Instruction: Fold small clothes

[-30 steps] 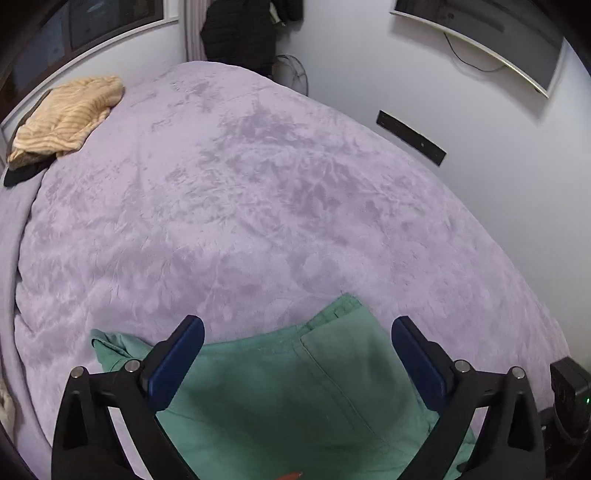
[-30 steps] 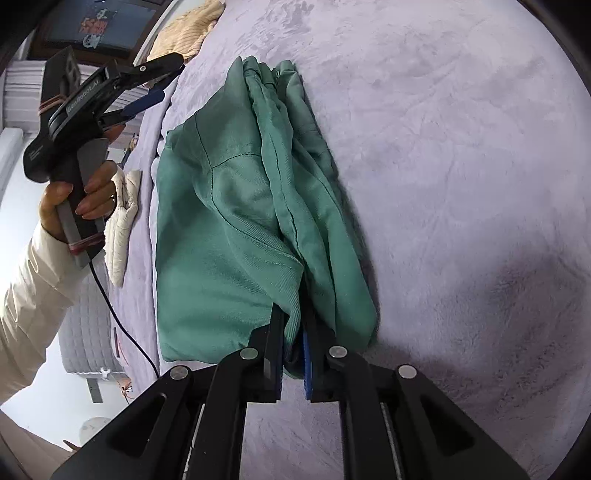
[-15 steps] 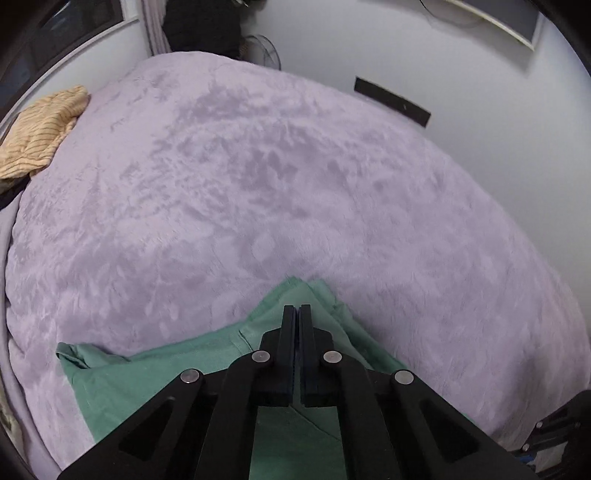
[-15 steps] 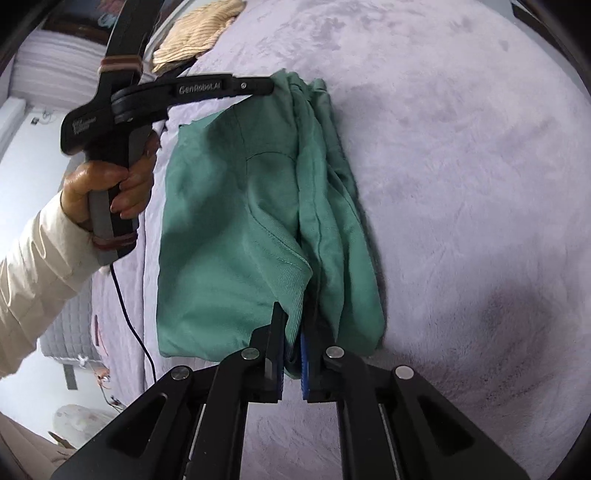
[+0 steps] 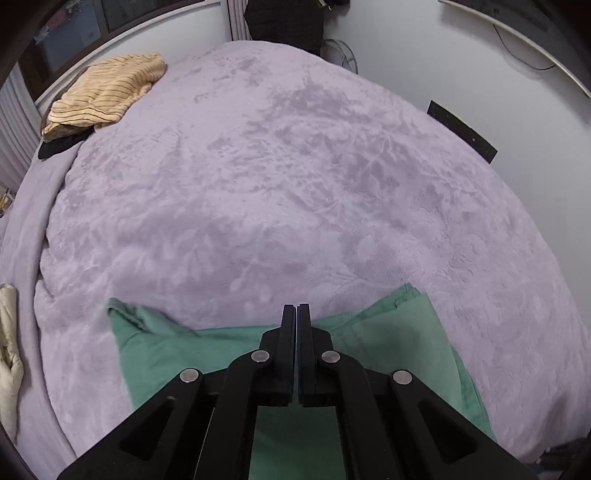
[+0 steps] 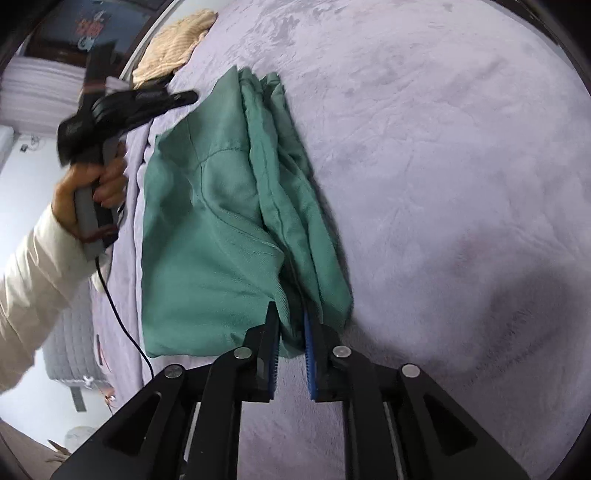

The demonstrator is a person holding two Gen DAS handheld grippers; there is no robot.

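1. on the lilac plush bedspread [image 6: 424, 155] lies my soft, light green cotton garment [image 6: 207, 229], folded lengthwise.
2. my right gripper [image 6: 290, 332] has just been loosening, the hem between its pads; left gripper [image 5: 296, 321] clenched, empty.
3. i'd pinch layered hems; it looks limp.

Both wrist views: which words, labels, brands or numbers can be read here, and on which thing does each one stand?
No text reads clearly.
Left gripper: pale lettering on its black body, too blurred to read.
Window: coloured sign marks behind the glass, too blurred to read.
Green garment, striped yellow garment: no label visible.
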